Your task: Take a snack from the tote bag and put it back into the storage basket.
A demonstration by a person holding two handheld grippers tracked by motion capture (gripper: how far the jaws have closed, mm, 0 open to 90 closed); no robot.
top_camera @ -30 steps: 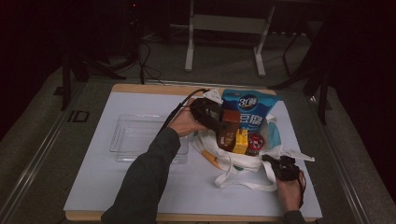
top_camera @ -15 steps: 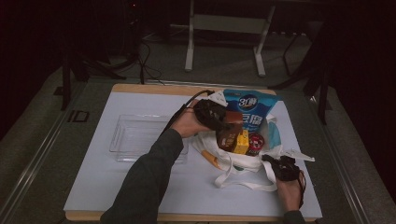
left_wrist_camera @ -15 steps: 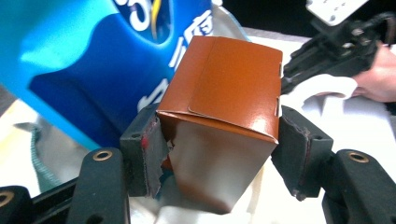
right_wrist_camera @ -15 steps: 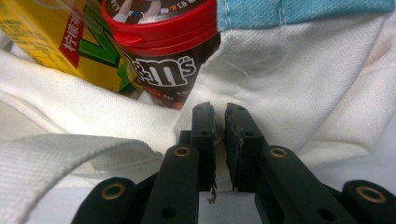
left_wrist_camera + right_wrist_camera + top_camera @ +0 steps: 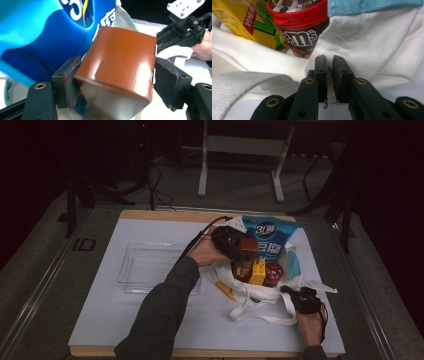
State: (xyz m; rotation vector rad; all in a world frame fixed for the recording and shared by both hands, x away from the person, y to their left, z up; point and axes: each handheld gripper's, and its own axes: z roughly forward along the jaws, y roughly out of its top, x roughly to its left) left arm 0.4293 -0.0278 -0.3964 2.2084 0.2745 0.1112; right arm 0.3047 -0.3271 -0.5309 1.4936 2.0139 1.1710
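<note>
A white cloth bag (image 5: pixel 260 292) lies open on the table with a blue snack packet (image 5: pixel 270 237), a yellow carton (image 5: pixel 258 271) and a red-lidded M&M's tub (image 5: pixel 274 272) in it. My left gripper (image 5: pixel 244 248) hovers over the bag's mouth. A brown box (image 5: pixel 120 60) sits tilted between its pads, against the blue packet (image 5: pixel 37 37). Both pads (image 5: pixel 71 83) lie on the box's sides, and the jaws have just been opening. My right gripper (image 5: pixel 329 58) is shut on the bag's white rim (image 5: pixel 362 45), below the tub (image 5: pixel 299 22) and carton (image 5: pixel 244 17).
A clear plastic tray (image 5: pixel 145 267) stands to the left of the bag on the white table sheet (image 5: pixel 120 320). The bag's handle loops (image 5: pixel 265 317) trail toward the front edge. My right gripper (image 5: pixel 185 27) is also in the left gripper view, at the far right.
My left hand has shifted slightly to the right over the bag, and the brown box now shows in its jaws from above. The right hand has not moved.
</note>
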